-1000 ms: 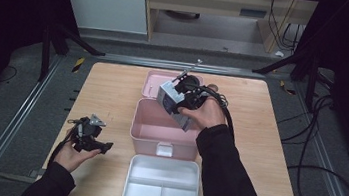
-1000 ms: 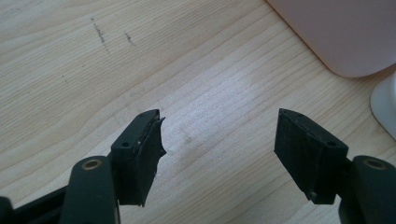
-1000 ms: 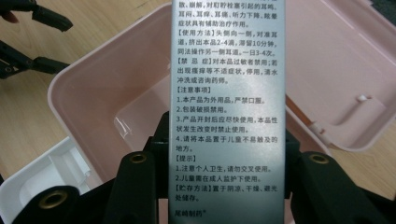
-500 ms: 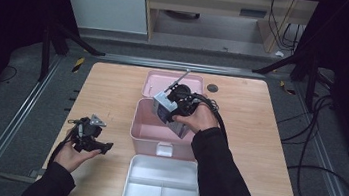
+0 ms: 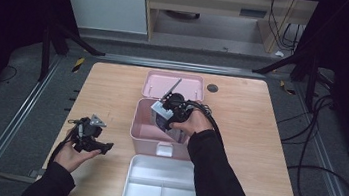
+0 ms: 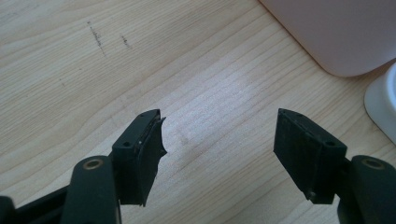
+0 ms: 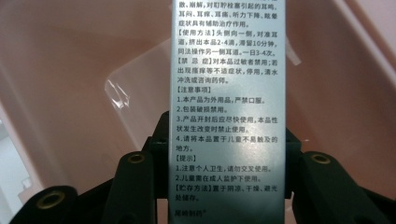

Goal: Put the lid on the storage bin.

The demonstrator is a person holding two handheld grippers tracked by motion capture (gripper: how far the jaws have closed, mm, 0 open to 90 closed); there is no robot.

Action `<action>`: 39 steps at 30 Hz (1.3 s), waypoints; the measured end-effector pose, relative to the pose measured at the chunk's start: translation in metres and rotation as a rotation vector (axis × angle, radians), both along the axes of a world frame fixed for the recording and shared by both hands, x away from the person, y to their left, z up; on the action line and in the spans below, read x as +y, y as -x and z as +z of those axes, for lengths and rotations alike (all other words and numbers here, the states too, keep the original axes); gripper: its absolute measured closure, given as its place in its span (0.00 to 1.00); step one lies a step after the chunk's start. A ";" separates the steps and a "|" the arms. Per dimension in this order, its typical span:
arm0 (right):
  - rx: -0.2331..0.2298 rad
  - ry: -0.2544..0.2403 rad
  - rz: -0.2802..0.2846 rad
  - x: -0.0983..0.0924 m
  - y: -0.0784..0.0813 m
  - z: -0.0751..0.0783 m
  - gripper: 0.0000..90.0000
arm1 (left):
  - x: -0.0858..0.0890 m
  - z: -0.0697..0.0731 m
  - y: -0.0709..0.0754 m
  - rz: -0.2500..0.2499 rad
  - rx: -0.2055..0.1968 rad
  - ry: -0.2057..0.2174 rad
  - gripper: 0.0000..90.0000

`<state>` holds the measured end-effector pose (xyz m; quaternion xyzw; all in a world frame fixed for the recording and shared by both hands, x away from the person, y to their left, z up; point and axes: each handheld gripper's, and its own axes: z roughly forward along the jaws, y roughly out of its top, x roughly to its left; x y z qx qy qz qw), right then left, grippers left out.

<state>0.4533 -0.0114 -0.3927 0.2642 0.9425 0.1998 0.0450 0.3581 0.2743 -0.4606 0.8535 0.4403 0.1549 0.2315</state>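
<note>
A pink box point(image 5: 144, 130) stands open mid-table, its pink lid point(image 5: 153, 83) lying just behind it. My right gripper point(image 5: 168, 113) reaches down into the box, shut on a slim grey carton point(image 7: 228, 93) printed with small text. In the right gripper view the carton stands upright between the jaws, over the pink inside of the box point(image 7: 84, 70). My left gripper point(image 5: 91, 137) rests low over the bare wood at the table's left, open with nothing between its fingers point(image 6: 140, 154). The pink box's corner point(image 6: 336, 32) lies ahead to its right.
A white divided tray point(image 5: 162, 184) sits at the table's front edge, just in front of the pink box; its rim point(image 6: 380, 105) edges the left gripper view. A dark round mark point(image 5: 212, 88) shows on the wood at the back. Cables point(image 5: 317, 146) trail off the right.
My right gripper has moved left and down with the carton, from above the box's back edge into the box. The left gripper has stayed put.
</note>
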 end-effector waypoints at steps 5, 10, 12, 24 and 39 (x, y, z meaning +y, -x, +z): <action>0.012 0.016 0.016 0.000 -0.001 -0.011 0.62 | -0.001 0.001 0.001 -0.013 0.003 0.001 0.36; 0.002 0.015 0.021 0.000 -0.001 -0.012 0.59 | -0.004 0.001 0.002 -0.028 0.002 0.003 0.37; -0.008 -0.007 0.019 -0.001 0.001 -0.008 0.57 | -0.005 0.001 0.002 -0.032 0.002 0.002 0.37; -0.149 -0.171 -0.019 -0.035 0.023 0.038 0.49 | -0.015 0.017 0.012 -0.159 -0.029 0.039 0.40; -0.290 -0.283 -0.035 -0.109 0.085 0.069 0.43 | -0.052 0.038 0.038 -0.423 -0.010 0.011 0.46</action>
